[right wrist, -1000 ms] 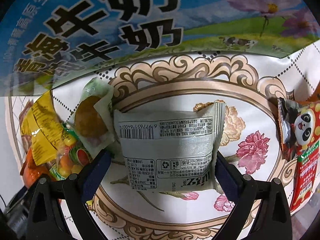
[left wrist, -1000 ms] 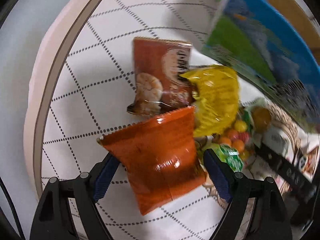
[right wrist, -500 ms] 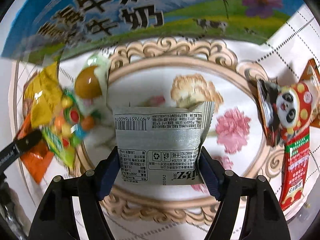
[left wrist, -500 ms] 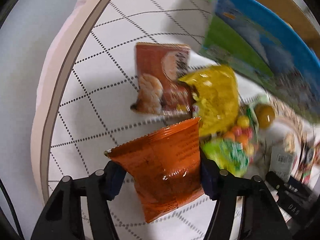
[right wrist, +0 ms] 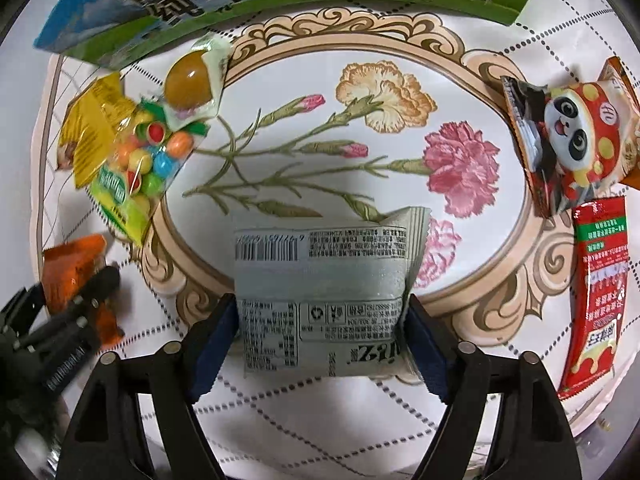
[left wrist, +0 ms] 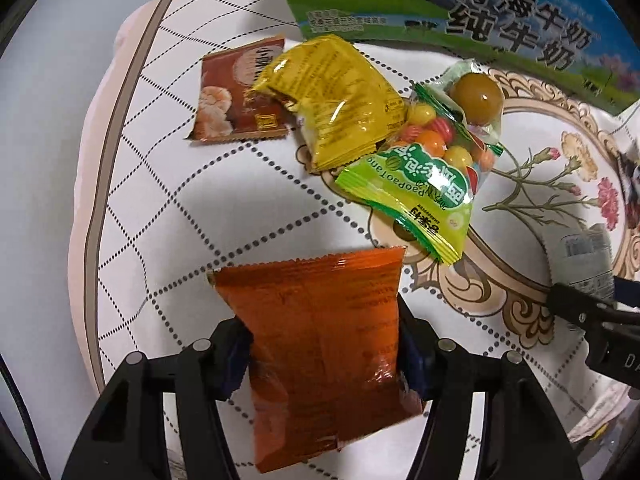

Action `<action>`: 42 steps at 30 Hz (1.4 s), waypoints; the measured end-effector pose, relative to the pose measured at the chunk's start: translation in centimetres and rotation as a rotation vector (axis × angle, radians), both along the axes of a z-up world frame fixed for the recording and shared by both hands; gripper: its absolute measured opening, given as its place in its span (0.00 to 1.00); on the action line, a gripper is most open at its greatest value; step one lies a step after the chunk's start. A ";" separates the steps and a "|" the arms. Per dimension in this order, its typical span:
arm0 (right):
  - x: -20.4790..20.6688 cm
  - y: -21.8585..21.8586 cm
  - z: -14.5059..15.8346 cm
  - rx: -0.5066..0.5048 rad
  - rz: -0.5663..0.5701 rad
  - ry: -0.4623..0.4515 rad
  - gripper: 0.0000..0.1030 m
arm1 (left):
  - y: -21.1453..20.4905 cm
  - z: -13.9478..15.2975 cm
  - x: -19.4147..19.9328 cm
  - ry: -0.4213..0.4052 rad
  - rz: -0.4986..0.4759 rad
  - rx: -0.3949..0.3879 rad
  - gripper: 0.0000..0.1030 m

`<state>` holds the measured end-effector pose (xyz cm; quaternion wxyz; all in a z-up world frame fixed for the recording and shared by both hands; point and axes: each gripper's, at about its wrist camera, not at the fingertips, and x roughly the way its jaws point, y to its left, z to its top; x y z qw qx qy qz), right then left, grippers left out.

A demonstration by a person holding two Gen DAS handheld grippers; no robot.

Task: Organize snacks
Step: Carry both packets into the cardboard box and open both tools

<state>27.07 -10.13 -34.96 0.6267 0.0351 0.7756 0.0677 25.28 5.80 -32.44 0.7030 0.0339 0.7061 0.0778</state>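
Each hand-held gripper was clamped on one snack: the left hand-held gripper (left wrist: 323,354) on the orange packet (left wrist: 320,344), the right hand-held gripper (right wrist: 320,340) on the grey packet (right wrist: 326,292), both lifted near the floral medallion (right wrist: 496,272) of the table cloth. Sorting appeared barely begun, since the yellow packet (left wrist: 340,100), candy bag (left wrist: 424,168) marked "PaoPaoTang", brown packet (left wrist: 236,92), panda packet (right wrist: 572,136) and red sachet (right wrist: 596,288) lay scattered around that medallion. The milk carton (left wrist: 480,12) beyond it read "青海牛奶 纯牛奶".
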 end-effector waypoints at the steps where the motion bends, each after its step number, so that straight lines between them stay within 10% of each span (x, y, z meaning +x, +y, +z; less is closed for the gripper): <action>1: 0.3 -0.1 -0.2 -0.004 -0.004 0.001 0.84 | -0.2 -0.2 -0.1 -0.002 -0.005 0.008 0.59; 19: 1.9 -1.1 7.5 0.071 -0.051 -0.161 0.74 | -2.2 7.6 0.2 -0.131 -0.030 -0.097 0.46; 30: 13.2 -3.4 20.4 0.188 -0.166 -0.376 0.74 | -1.5 19.5 13.6 -0.313 -0.179 -0.153 0.46; 42: 25.6 -2.4 15.4 0.057 -0.198 -0.249 0.74 | -0.4 13.3 30.9 -0.148 -0.200 -0.121 0.46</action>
